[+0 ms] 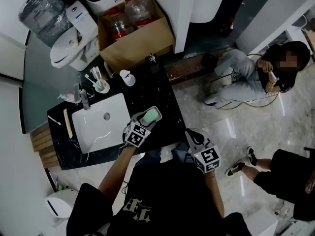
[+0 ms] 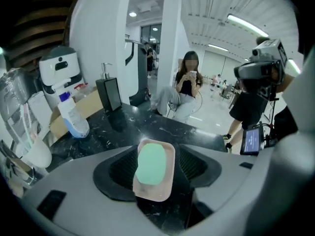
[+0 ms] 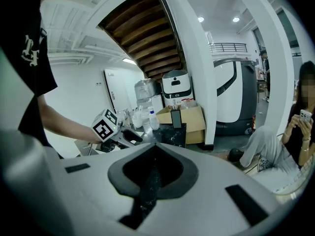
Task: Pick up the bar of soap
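While the left hand-held gripper [image 2: 156, 157] stands wide around the pink dish [image 2: 153, 193] on the black worktop [image 2: 147, 124], its pads should close on the green bar of soap [image 2: 150, 164] alone, above the dish's rim, gently since it probably slips.

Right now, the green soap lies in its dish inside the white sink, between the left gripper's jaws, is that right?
Not quite. The soap does lie in its dish between the left gripper's jaws, but the dish stands on the black counter, right of the sink, not in it. The head view shows this.
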`<state>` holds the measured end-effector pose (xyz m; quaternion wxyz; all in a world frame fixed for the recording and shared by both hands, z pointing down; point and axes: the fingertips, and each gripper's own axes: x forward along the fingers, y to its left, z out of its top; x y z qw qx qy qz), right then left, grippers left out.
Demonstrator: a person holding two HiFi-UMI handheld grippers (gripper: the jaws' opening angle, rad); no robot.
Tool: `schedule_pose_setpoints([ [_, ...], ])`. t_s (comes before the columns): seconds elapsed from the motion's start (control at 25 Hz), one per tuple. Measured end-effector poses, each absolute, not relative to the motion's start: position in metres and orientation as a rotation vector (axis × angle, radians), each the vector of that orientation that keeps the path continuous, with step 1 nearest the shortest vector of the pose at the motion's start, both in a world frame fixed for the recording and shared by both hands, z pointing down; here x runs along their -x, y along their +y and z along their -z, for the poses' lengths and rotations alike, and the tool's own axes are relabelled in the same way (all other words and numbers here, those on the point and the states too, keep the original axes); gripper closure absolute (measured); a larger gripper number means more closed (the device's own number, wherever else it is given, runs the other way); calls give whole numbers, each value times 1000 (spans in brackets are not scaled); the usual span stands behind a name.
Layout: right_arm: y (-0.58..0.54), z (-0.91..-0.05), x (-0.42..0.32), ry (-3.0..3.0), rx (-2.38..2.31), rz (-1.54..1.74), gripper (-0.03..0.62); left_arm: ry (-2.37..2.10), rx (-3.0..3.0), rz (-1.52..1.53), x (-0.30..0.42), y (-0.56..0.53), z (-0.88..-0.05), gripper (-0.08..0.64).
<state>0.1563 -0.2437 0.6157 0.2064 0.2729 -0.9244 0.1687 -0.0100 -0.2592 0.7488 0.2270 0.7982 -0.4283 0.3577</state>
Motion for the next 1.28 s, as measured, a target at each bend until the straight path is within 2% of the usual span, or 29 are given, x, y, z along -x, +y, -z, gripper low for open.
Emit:
schedule_pose_setpoints([
  [0.24, -244, -620, -156, -2546, -783, -485, 584, -1006, -2129, -1176, 11, -263, -784, 284],
  [1.04, -267, -631, -169, -2504, -862, -534, 584, -707, -1853, -1548, 11, -265, -817, 298],
  [1.28, -271, -631, -178, -2495, -878, -528, 584, -674, -1853, -1572, 7, -267, -817, 298],
])
